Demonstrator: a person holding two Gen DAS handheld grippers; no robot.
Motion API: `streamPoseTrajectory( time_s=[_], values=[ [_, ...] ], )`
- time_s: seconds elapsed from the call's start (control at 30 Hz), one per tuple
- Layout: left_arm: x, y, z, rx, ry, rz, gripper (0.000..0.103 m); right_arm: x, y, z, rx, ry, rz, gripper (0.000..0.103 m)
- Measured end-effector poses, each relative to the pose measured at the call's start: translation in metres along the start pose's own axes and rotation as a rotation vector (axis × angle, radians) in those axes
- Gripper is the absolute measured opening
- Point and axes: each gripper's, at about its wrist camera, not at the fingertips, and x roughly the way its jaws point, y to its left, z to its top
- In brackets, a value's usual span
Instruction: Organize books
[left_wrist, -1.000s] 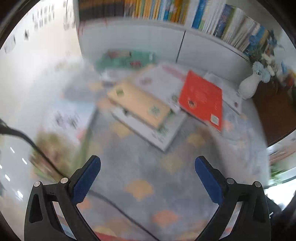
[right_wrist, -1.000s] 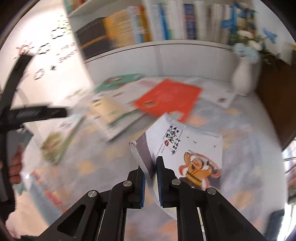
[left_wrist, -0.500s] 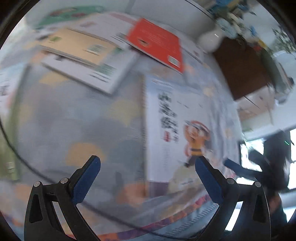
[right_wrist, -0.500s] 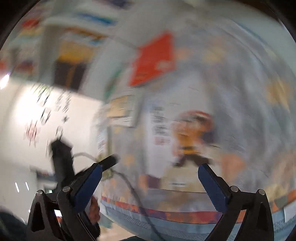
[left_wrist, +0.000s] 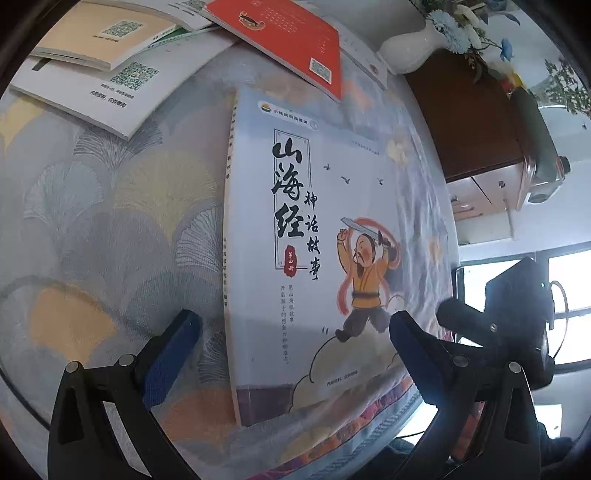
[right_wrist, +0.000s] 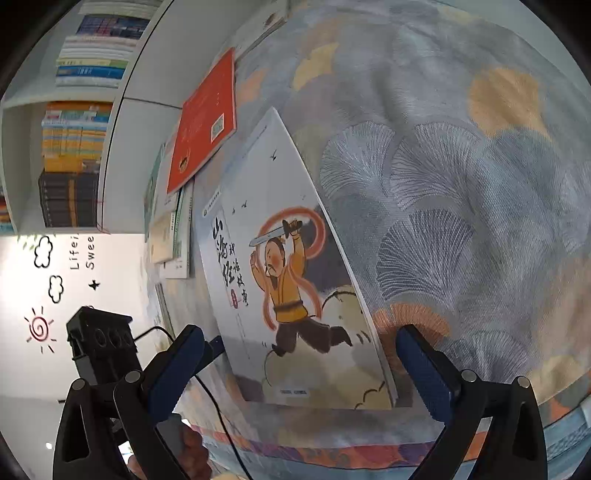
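Observation:
A white storybook (left_wrist: 325, 236) with a sword-waving figure on its cover lies flat on the patterned cloth, near the table's front edge; the same storybook (right_wrist: 291, 280) shows in the right wrist view. My left gripper (left_wrist: 291, 336) hovers open above the book's lower part, its blue pads wide apart and touching nothing. My right gripper (right_wrist: 299, 354) is open too, jaws spread over the book's bottom edge without pressing it. A red book (left_wrist: 291, 40) lies behind it, overlapping a stack topped by a cream book (left_wrist: 99, 33).
A white vase (left_wrist: 410, 48) with flowers stands at the back right beside a dark wooden cabinet (left_wrist: 476, 122). A shelf of upright books (right_wrist: 77, 122) runs along the back wall. The right gripper's body (left_wrist: 513, 314) shows beyond the table's front edge.
The right gripper let go of the storybook, which now lies flat on the cloth, and its jaws stand wide. Both grippers dropped and tilted down over the book.

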Motion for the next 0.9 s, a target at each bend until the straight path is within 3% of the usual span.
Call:
streamPoseTrajectory(
  time_s=[0.1,0.2,0.27,0.37,0.43,0.5,0.53,0.57,0.63,0.77,0.8,0.83,0.9],
  values=[
    [0.003,-0.009,-0.003,0.072,0.029,0.055,0.102,0.007,-0.006,0.0,0.031,0.097,0.093,0.103],
    [0.005,-0.015,-0.004,0.137,0.043,0.112,0.102,0.013,-0.007,-0.005,0.039,0.116,0.131,0.103],
    [0.002,-0.011,-0.006,0.132,0.027,0.088,0.102,0.013,-0.005,-0.006,0.022,0.115,0.124,0.103],
    [-0.006,0.004,-0.003,0.065,0.022,-0.011,0.102,0.015,-0.011,-0.003,0.07,0.119,0.167,0.103],
    [-0.006,0.003,-0.003,0.098,0.067,0.001,0.102,0.016,-0.023,0.001,0.151,0.168,0.259,0.101],
    [-0.006,-0.004,-0.009,0.179,0.083,0.034,0.102,0.022,-0.033,0.0,0.262,0.249,0.409,0.092],
    [-0.006,-0.006,-0.011,0.194,0.087,0.029,0.102,0.021,-0.035,-0.001,0.281,0.247,0.442,0.09],
    [-0.005,-0.007,-0.014,0.202,0.09,0.011,0.102,0.021,-0.037,-0.002,0.282,0.236,0.436,0.09],
    [-0.007,-0.005,-0.017,0.199,0.077,0.005,0.102,0.025,-0.034,-0.002,0.208,0.213,0.276,0.08],
    [-0.012,0.004,-0.016,0.153,0.067,-0.033,0.102,0.025,-0.003,-0.009,0.011,0.18,0.133,0.08],
    [-0.015,0.007,-0.016,0.145,0.059,-0.044,0.102,0.025,0.005,-0.013,-0.038,0.161,0.089,0.074],
    [-0.017,0.01,-0.016,0.131,0.058,-0.057,0.102,0.023,0.007,-0.015,-0.044,0.137,0.078,0.044],
    [-0.019,0.018,-0.014,0.074,0.051,-0.105,0.102,0.028,-0.002,-0.015,-0.004,0.142,0.031,0.033]
  ],
)
